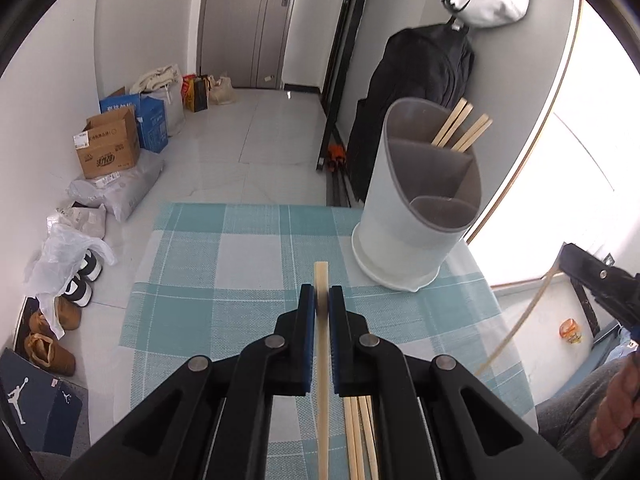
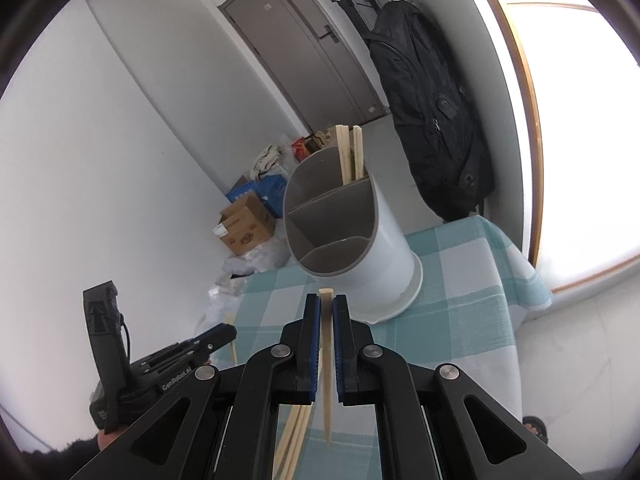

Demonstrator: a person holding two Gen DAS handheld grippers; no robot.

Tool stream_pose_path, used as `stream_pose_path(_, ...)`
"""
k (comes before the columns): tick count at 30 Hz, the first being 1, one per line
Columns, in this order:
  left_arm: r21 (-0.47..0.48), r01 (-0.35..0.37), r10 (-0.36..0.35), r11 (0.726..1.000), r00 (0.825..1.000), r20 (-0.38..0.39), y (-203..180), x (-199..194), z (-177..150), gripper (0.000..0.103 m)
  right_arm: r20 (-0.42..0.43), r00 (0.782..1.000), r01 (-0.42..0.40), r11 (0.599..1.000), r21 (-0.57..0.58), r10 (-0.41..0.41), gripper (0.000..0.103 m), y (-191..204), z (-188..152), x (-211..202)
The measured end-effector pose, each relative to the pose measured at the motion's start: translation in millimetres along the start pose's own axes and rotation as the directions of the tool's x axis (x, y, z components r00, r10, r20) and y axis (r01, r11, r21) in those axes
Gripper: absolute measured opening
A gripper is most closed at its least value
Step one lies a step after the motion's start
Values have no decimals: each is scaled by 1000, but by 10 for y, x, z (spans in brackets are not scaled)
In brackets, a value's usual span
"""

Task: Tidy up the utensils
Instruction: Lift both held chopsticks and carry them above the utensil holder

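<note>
A white utensil holder (image 1: 416,200) with grey dividers stands on the checked tablecloth (image 1: 224,272); several wooden chopsticks (image 1: 460,128) stick out of its far compartment. My left gripper (image 1: 321,300) is shut on one wooden chopstick (image 1: 322,360), held above the cloth short of the holder. More chopsticks (image 1: 360,436) lie on the cloth beneath it. My right gripper (image 2: 326,308) is shut on another chopstick (image 2: 327,360), raised and tilted, in front of the holder (image 2: 352,240). The right gripper also shows in the left wrist view (image 1: 600,280), the left gripper in the right wrist view (image 2: 208,340).
A black backpack (image 2: 432,112) hangs on the wall behind the table. Boxes (image 1: 108,144), bags and shoes (image 1: 52,320) lie on the floor at the left. A bright window (image 1: 592,160) is at the right. The cloth's far edge drops to the tiled floor.
</note>
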State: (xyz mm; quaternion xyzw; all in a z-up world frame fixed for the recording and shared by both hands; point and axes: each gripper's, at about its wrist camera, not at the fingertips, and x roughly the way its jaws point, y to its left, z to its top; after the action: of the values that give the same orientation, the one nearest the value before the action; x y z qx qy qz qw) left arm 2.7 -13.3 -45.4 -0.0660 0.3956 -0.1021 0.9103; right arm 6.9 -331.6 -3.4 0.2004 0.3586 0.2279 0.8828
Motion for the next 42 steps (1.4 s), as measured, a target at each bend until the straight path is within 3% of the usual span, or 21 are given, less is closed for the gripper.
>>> stream_pose_path(11, 32, 46, -48, 998, 997, 67, -23, -239, 74, 2, 30, 999, 17, 996, -91, -14, 5, 335, -99, -5)
stream_pose_path(16, 25, 116, -118, 993, 991, 70, -36, -329, 140, 2, 44, 999, 27, 993, -114, -22, 5, 446, -76, -24)
stream_pose_path(23, 39, 154, -157, 987, 982, 105, -94, -532, 349, 2, 61, 998, 28, 992, -122, -21, 5, 558, 39, -94)
stream_pose_path(33, 35, 165, -168, 986, 966, 195, -234, -703, 909, 2, 88, 996, 29, 990, -137, -17, 5, 696, 521, -297)
stream_pose_path(42, 43, 152, -158, 987, 947, 281, -410, -716, 1490, 2, 148, 989, 13, 991, -132, 7, 5, 766, 1222, -482)
